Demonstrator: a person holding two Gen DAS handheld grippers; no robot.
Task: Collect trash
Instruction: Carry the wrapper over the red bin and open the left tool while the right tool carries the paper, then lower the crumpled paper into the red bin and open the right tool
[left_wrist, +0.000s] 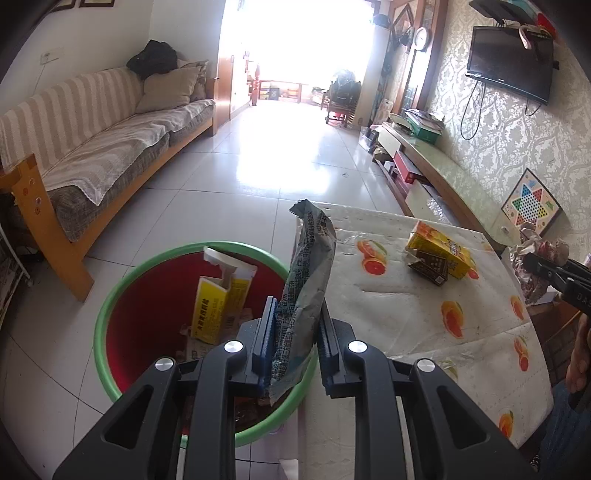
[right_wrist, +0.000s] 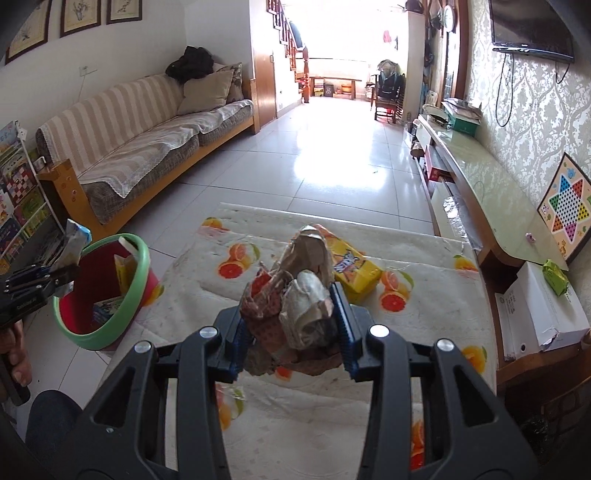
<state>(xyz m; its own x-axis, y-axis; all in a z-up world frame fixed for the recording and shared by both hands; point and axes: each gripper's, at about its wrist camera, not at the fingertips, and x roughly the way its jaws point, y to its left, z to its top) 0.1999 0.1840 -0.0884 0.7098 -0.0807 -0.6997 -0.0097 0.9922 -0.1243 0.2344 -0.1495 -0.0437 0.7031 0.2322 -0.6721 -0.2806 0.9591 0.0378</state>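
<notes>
Left gripper (left_wrist: 295, 332), bottom centre of its wrist view: my jaws are clamped on one flattened silver snack wrapper (left_wrist: 308, 284) that stands up between the blue pads. The wrapper has dense printed text, too small and warped for me to read.

Right gripper (right_wrist: 291, 325), bottom centre of its view: closed around one crumpled wad of foil and brown-red packaging (right_wrist: 295, 295), pads pressing both sides. No legible print on it.

Just behind the left fingers, lower left: one red bin with green rim (left_wrist: 110, 295) on the floor, touching the table edge. Inside it, one opened yellow-and-white carton (left_wrist: 221, 299) standing upright with a column of black characters that I can't read, plus paper scraps at the bottom, count unclear.

Table with orange-slice print cover (right_wrist: 295, 424) fills the lower half of the right view. Remaining on it: one yellow drink carton (left_wrist: 439, 251), cartoon logo, wording unreadable, and one small dark brown carton (left_wrist: 430, 269) touching its near side.

Right edge of the left view: one Chinese checkers board (left_wrist: 530, 210) leaning on the wall. Farther, upper left: one sofa with striped cover (left_wrist: 92, 140). Upper right: one wall TV (left_wrist: 509, 62), one round clock (left_wrist: 421, 37).
</notes>
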